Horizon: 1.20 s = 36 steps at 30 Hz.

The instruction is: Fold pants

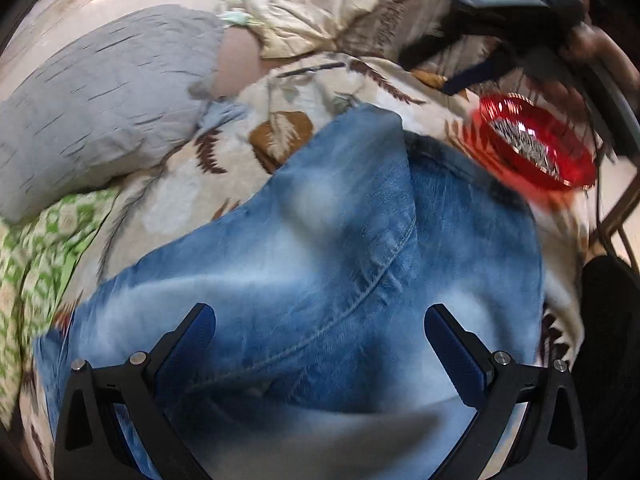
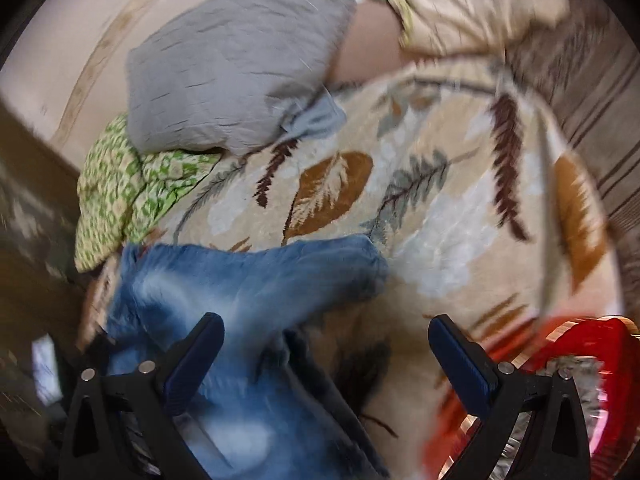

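One pair of jeans [image 1: 320,264] lies bunched on the leaf-print blanket [image 2: 448,208], w/ 1 grey pillow [image 1: 100,100], 1 green cloth [image 2: 116,196] far left & 1 red bowl [image 1: 532,144] at the right edge. Left gripper [image 1: 320,320] and right gripper [image 2: 326,328] both spread wide, grasping nothing. Bare blanket far right of the jeans gives room.

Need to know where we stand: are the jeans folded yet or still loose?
Still loose: the jeans lie rumpled on the leaf-print blanket, no neat fold visible. Both grippers are open, holding nothing.
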### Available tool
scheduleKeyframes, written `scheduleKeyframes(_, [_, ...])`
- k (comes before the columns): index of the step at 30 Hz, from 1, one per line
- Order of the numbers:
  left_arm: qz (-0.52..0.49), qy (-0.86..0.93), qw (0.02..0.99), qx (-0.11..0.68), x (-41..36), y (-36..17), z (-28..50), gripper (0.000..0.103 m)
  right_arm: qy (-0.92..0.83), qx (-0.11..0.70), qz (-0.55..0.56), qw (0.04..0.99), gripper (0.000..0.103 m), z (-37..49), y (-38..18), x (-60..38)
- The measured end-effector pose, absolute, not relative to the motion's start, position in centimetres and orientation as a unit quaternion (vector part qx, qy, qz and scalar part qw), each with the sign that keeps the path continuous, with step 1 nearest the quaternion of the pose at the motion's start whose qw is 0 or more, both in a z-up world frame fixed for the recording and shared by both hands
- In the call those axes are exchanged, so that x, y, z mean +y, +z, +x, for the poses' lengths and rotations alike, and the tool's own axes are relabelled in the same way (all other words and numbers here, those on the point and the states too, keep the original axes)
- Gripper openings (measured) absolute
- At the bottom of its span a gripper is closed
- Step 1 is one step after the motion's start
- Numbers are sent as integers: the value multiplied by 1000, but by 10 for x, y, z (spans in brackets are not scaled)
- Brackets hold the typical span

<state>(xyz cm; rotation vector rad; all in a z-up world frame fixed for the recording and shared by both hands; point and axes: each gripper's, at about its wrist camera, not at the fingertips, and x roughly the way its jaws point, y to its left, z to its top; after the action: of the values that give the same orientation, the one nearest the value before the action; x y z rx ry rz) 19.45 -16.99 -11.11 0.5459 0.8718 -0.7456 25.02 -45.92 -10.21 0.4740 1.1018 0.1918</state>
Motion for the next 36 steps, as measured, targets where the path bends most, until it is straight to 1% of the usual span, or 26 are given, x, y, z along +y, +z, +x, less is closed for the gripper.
scheduleKeyframes(4, [300,-369,786,396,-181,-119,197,102,103,547,248,793,101,280,-135,-461])
scheduleKeyframes(5, [313,-375,777,396,-184,-123,197,98,104,554,252,787,98,284,-142,-461])
scheduleKeyframes(6, [324,-377,772,396,-189,-127,199,93,108,559,260,780,91,288,-150,-460])
scheduleKeyframes(7, [337,-378,765,397,-193,-132,202,77,114,563,267,774,86,290,-156,-459])
scheduleKeyframes(8, [352,-377,754,407,-197,-139,205,57,119,564,271,771,74,292,-161,-458])
scheduleKeyframes(9, [356,-376,749,413,-202,-145,210,47,123,560,269,774,61,295,-164,-455])
scheduleKeyframes(10, [357,-380,739,428,-204,-151,212,25,127,557,260,779,51,295,-163,-450])
scheduleKeyframes(11, [358,-380,738,428,-205,-153,213,9,131,554,252,782,30,295,-161,-446])
scheduleKeyframes(13, [363,-370,748,414,-202,-149,211,6,132,543,208,803,19,293,-147,-432])
scheduleKeyframes(14, [356,-373,752,410,-200,-144,210,5,134,537,190,811,10,291,-140,-427])
scheduleKeyframes(18, [303,-372,796,369,-185,-98,214,5,139,495,130,848,8,290,-88,-415])
scheduleKeyframes(20, [253,-373,826,339,-176,-65,223,5,134,469,111,866,8,295,-52,-412])
scheduleKeyframes(23, [195,-384,840,329,-171,-44,235,5,120,455,79,879,8,310,-2,-409])
scheduleKeyframes(25, [190,-383,840,334,-178,-48,245,5,105,472,35,875,8,330,15,-401])
scheduleKeyframes(27, [189,-370,828,375,-191,-71,261,5,87,506,-2,858,8,353,6,-393])
scheduleKeyframes(29, [190,-359,816,411,-201,-95,274,5,63,550,-38,832,8,376,-26,-385])
scheduleKeyframes(30, [204,-344,809,430,-208,-113,280,5,44,581,-61,811,8,390,-54,-382])
scheduleKeyframes(32, [221,-325,801,452,-214,-135,288,5,20,620,-61,782,8,404,-97,-383])
scheduleKeyframes(33, [226,-320,798,457,-216,-143,289,6,11,630,-49,775,11,409,-114,-386])
scheduleKeyframes(35, [228,-314,797,462,-217,-155,288,15,-16,636,-16,771,19,414,-138,-397])
scheduleKeyframes(36, [223,-316,799,461,-216,-154,288,24,-20,636,-3,771,32,413,-141,-402])
